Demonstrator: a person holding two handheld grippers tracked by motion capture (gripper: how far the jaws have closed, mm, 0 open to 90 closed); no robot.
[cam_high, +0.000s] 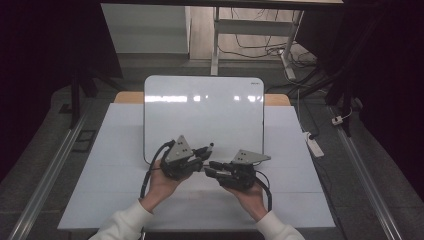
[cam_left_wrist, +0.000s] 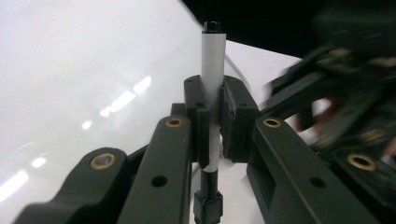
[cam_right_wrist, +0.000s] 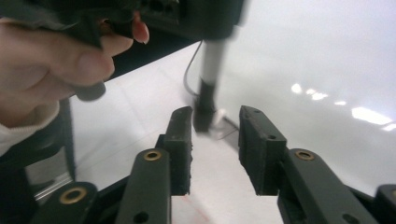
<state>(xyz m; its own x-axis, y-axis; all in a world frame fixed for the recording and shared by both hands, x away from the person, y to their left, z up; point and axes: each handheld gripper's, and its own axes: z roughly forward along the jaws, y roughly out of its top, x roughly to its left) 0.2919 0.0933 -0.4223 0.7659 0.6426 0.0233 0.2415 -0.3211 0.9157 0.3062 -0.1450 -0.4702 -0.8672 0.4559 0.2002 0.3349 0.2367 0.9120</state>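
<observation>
Tilting inward, left claw pinches the white marker; right claw gapes.

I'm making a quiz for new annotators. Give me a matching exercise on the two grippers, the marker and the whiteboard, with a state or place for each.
Things:
1. left gripper
2. right gripper
3. marker
4. whiteboard

States or places:
A. lies flat on the table
B. jaws apart, nothing between them
C. white barrel with a black tip
D. clamped on the marker

Pairs: 1-D, 2-B, 3-C, 4-A
</observation>
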